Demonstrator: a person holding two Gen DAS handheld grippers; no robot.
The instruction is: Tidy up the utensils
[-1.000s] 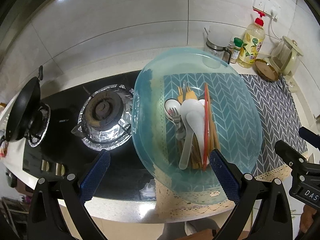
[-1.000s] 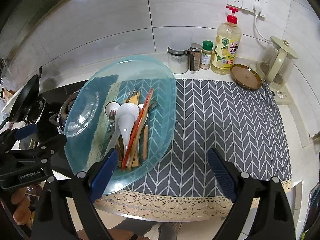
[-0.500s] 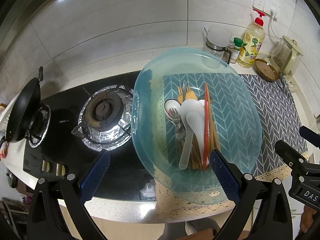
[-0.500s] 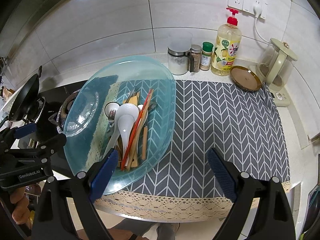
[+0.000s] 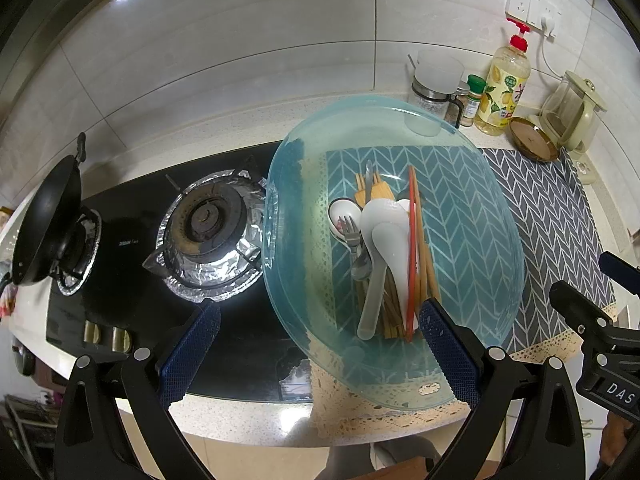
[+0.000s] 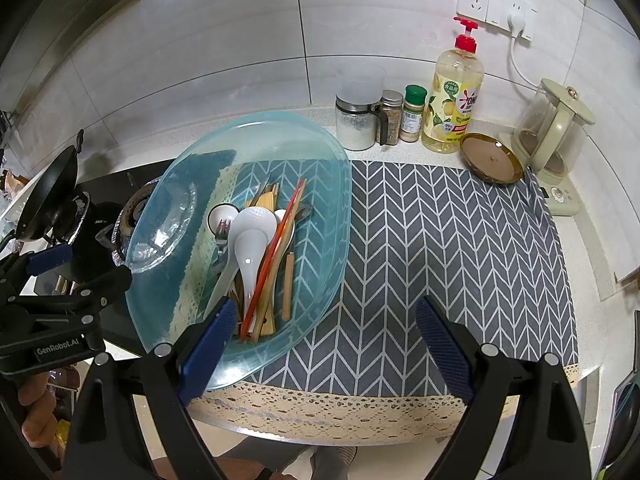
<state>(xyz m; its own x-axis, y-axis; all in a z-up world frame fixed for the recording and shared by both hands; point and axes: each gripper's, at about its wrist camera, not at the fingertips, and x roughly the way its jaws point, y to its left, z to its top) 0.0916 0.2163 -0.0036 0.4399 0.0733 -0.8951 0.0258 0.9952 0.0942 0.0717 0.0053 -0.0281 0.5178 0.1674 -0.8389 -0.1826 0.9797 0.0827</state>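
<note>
Two grippers spread wide, both holding nothing, over an untouched pile of utensils
From the left: wok (image 5: pixel 44 220) at 9 o'clock, burner (image 5: pixel 208 216), then the blue tray (image 5: pixel 480 208) on the mat (image 6: pixel 460 240); utensils (image 5: pixel 384 256) lie in it with long axes running 12 to 6, handles toward 6. They sit at 12 o'clock of the left gripper (image 5: pixel 316 352) and 10 o'clock of the right gripper (image 6: pixel 324 340), whose left finger overlaps the handle ends in its view, so either could probably reach in first

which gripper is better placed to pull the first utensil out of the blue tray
Left, probably. The utensil pile lies between the left gripper's open jaws, handle ends nearest it. The right gripper, also open, faces mostly bare mat, with the blue tray off to its left.
</note>
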